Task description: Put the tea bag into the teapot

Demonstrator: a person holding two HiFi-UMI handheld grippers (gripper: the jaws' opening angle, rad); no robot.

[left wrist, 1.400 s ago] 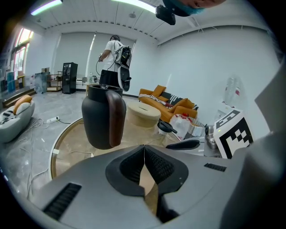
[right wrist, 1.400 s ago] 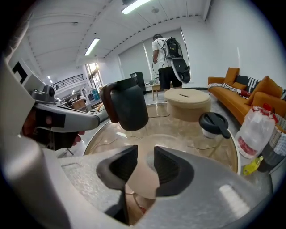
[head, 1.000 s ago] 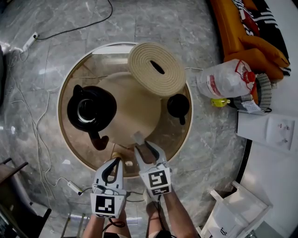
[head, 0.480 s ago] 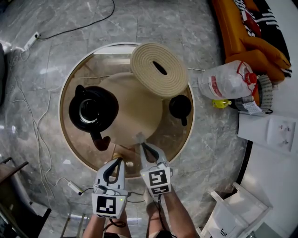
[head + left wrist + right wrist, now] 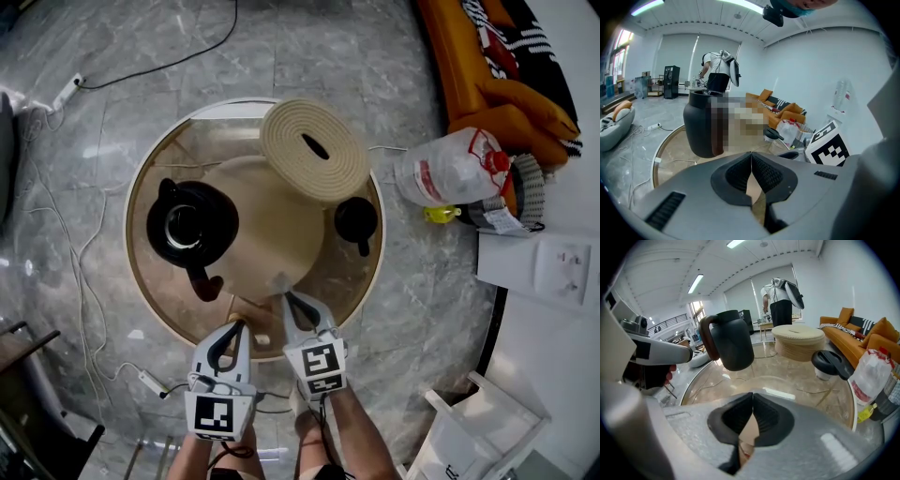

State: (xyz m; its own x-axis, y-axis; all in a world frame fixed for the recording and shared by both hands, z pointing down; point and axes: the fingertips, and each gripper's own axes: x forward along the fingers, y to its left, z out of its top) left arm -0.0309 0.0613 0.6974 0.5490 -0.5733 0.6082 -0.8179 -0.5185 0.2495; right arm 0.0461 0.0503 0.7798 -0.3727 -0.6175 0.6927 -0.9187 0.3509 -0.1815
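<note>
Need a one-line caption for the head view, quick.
Right gripper pinches the tea bag on the round table; lidless teapot stands to its left.

Left gripper (image 5: pixel 751 157) jaws together; black teapot (image 5: pixel 699 126) stands ahead on round glass table (image 5: pixel 675 151).

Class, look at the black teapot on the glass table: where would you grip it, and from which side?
Probably grip the brown handle of the teapot: it loops out from the body toward the left gripper, so come from the near side and close across the loop.
</note>
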